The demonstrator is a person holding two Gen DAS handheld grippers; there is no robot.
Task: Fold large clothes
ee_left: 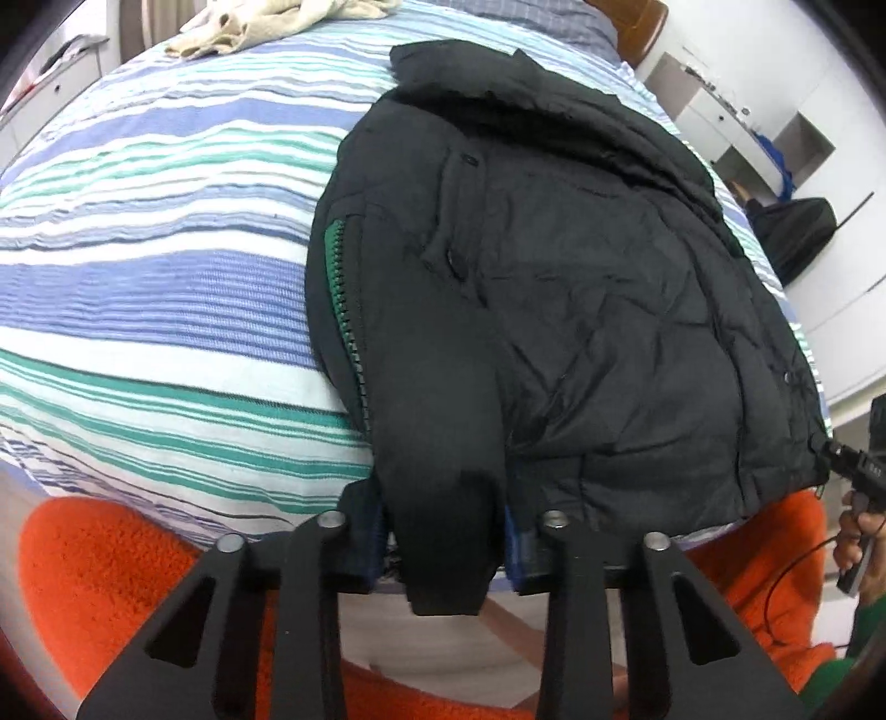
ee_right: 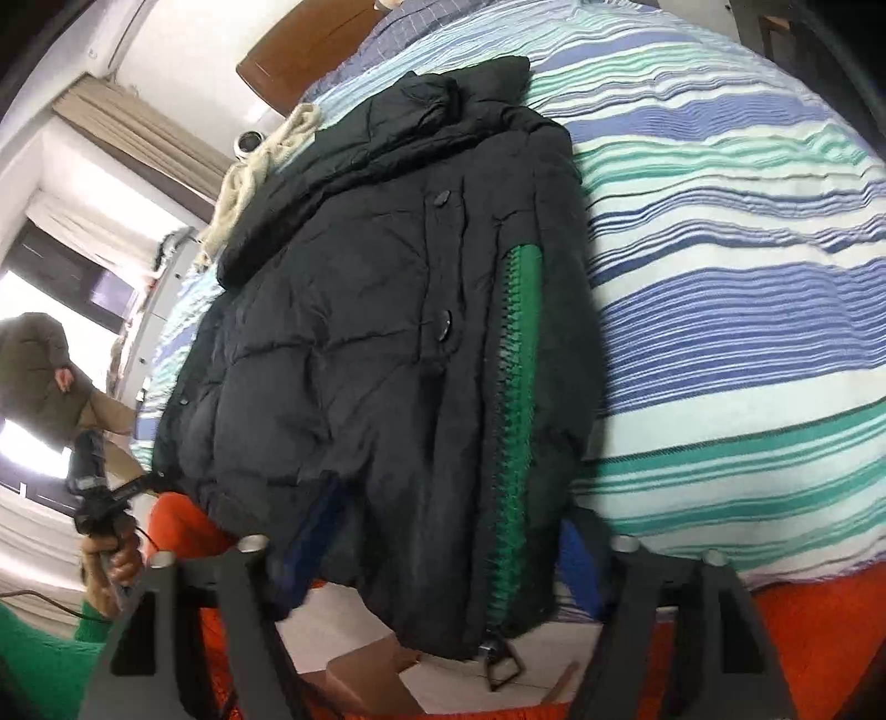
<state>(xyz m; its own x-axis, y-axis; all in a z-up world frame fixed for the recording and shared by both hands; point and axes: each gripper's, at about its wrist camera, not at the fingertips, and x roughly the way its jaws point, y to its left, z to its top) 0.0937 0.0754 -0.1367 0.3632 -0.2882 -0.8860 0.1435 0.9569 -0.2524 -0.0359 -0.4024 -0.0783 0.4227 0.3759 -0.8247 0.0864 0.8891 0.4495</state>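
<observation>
Left gripper: The left gripper (ee_left: 443, 529) sits low centre in the left wrist view. Its jaws are drawn in tight on a black sleeve end (ee_left: 443, 559), and cloth fills the whole gap between the pads.

Right gripper: The right gripper (ee_right: 440, 540) sits low centre in its own view, and its jaws stand about half apart. The hem corner with the green zipper (ee_right: 515, 387) hangs between the fingers. The picture is smeared there, so I cannot tell whether the pads actually bite.

Near edge: The hem of the jacket (ee_left: 554, 277) droops over the bed's near side, above orange fleecy fabric (ee_left: 111, 559). Both tools are on this edge, one towards each lower corner. At the right edge of the left wrist view, the right hand (ee_left: 861, 531) brings its tool to the far hem corner.

Jacket: It lies flat, front side up with the buttons showing, on the striped bed cover (ee_left: 166, 277).

Long axis: It runs straight away from both grippers, from the hem at the bottom of frame to the collar (ee_left: 470, 72) at the top.

Nearer hand: Neither is nearer, since both sit level on the hem.

Likely move: My guess is that the hem gets lifted and carried up the frame towards the collar, halving the jacket.

Far end: Beyond the collar, a beige cloth (ee_left: 277, 22) lies crumpled at the top left.
</observation>
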